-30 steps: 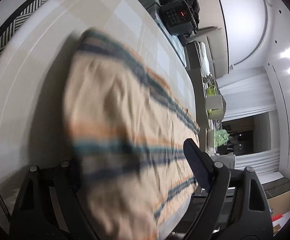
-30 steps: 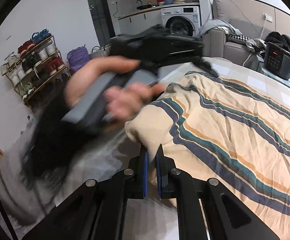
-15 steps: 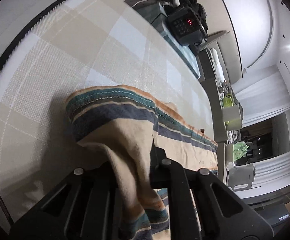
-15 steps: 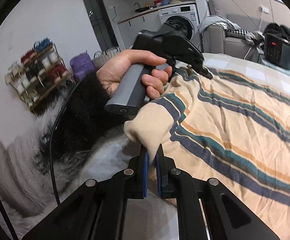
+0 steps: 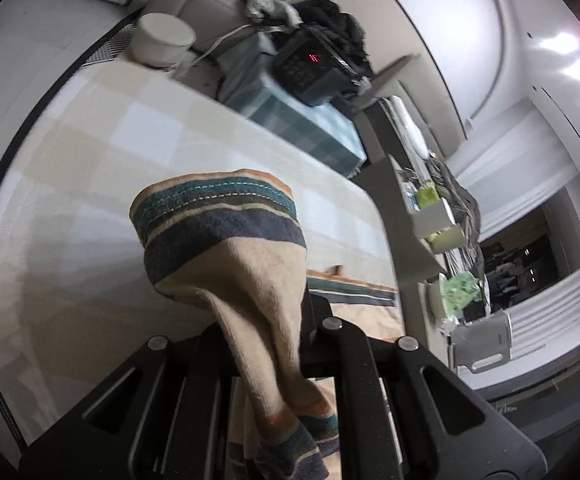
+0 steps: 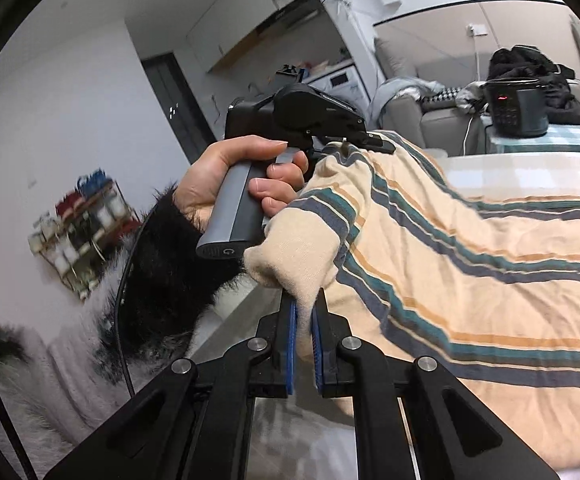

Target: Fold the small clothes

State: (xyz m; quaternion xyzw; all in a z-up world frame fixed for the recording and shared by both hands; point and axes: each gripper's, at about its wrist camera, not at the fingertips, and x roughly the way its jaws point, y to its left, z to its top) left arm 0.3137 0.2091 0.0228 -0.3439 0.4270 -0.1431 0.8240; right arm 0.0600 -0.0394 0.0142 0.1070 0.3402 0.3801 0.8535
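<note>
A: Whereas a second ago the left gripper [image 5: 268, 328] stood wide open over the striped garment [image 6: 469, 280], its jaws are now clenched on a gathered fold of that cloth, which rises between the fingers and droops forward as a striped hem. What does that change signify?

B: It marks the end of the grasping step. Both tongs now hold fabric: the right gripper [image 6: 305, 320] is likewise clamped, its blue pads [image 6: 291, 344] pinching a cream-coloured corner of the same garment, as they were pinching it a second ago.

A: Where does the garment lie?

B: Most of it is spread across the checked tablecloth [image 5: 162, 128]; only the near edge is lifted clear. In the right wrist view the person's left hand [image 6: 242, 184], in a dark furry sleeve [image 6: 166, 264], holds the other tool raised at the garment's far corner.

A: And the consequence for folding?

B: With two points of the near edge secured and raised, the edge can probably be carried over the body of the cloth to form a fold. The fold itself has not yet been laid; the risk, as judged here, is uneven tension between the two grips skewing the crease.
</note>
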